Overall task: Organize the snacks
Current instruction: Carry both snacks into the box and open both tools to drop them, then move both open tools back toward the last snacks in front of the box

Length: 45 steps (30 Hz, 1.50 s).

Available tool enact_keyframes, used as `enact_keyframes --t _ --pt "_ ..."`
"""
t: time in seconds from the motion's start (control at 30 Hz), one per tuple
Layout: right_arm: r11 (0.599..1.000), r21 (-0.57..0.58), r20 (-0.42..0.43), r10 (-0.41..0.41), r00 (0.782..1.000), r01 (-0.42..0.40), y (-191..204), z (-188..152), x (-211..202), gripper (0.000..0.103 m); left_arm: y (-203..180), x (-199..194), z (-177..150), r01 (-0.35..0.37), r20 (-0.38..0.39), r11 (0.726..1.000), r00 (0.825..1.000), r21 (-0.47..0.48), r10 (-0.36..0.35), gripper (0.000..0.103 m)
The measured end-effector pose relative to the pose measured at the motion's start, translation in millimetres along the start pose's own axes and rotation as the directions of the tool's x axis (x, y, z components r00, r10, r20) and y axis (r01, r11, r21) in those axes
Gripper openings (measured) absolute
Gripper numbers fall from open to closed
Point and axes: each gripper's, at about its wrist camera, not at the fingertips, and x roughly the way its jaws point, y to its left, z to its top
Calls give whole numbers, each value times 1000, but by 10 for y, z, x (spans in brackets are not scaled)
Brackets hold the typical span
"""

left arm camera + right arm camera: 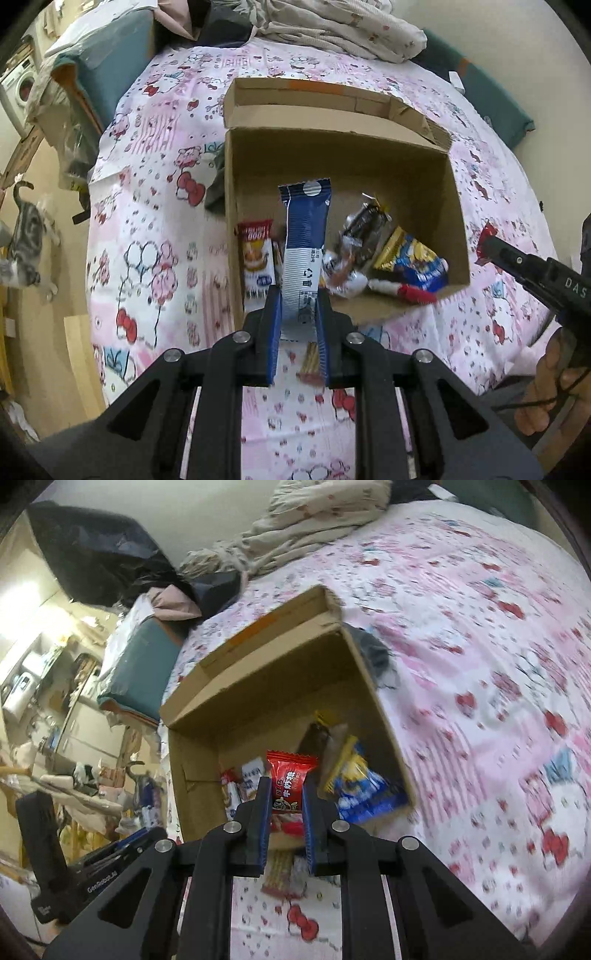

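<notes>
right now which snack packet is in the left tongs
The long blue and white packet, clamped upright in the left tongs over the box; the right tongs hold a small red one.

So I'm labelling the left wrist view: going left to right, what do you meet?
Cat → red-and-white snack packet in the cardboard box → blue packet in the left hand-held gripper → yellow-and-blue bag → right hand-held gripper.
</notes>
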Motion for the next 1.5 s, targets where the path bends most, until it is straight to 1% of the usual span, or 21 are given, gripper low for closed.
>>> enact_keyframes --t 0.1,0.27,0.37,0.47,0.53,0.6,0.7,0.87,0.9,0.97,1.03,1.1,1.17,1.2,1.23,1.27,1.3,1.4,1.5 --pt "1000 -18 -7 12 1000 -12 -6 22 148 16 -32 154 101 -23 -7 1000 1000 16 23 14" --pt "1000 -7 -33 6 999 -7 -62 -29 326 16 -51 420 165 -25 -32 999 999 21 25 15" --pt "1000 -3 -40 -16 999 16 -92 -59 398 16 -86 522 161 -42 -26 998 999 42 43 15" --pt "998 -26 -61 -64 996 63 -110 -83 473 16 -123 615 164 -34 -25 998 999 50 35 15" --pt "995 -46 -65 -93 994 90 -109 -93 511 16 -152 644 142 -27 10 997 1000 71 26 15" --pt "996 -42 -68 -87 994 84 -119 -92 519 16 -185 690 126 -54 8 994 999 93 53 15" --pt "996 -42 -71 -77 995 74 -99 -88 536 16 -180 738 97 -52 -1 995 999 87 52 16" --pt "998 -42 -68 -53 996 50 -68 -70 549 17 -143 728 103 -84 38 993 996 81 81 17" --pt "998 -39 -68 -44 997 41 -66 -67 551 20 -135 721 110 -91 43 993 995 77 88 17" --pt "999 -37 -56 -34 998 32 -67 -56 536 20 -117 704 123 -80 49 995 996 64 77 17" --pt "998 -36 -58 -45 997 43 -75 -49 530 22 -113 697 127 -79 50 995 996 61 76 18" --pt "999 -22 -70 -51 996 50 -108 -48 540 22 -114 700 124 -86 47 994 995 67 83 29" --pt "999 -9 -76 -51 996 51 -126 -45 542 26 -107 685 113 -85 54 994 995 62 82 67" --pt "999 -9 -74 -54 996 54 -125 -46 533 34 -101 670 108 -88 63 995 994 55 85 74" --pt "999 -8 -71 -54 996 54 -125 -46 523 54 -88 644 104 -87 76 995 994 44 83 82" --pt "999 -5 -62 -52 997 52 -127 -47 507 68 -78 629 103 -77 80 996 994 39 74 82" --pt "999 -5 -44 -52 998 52 -124 -51 477 77 -73 618 105 -72 81 997 994 36 69 82" --pt "999 -19 -41 -50 998 49 -114 -41 455 77 -67 577 91 -71 92 997 993 31 68 82" --pt "999 -5 -41 -51 998 51 -136 -53 427 77 -75 542 33 -59 83 998 995 34 56 82"
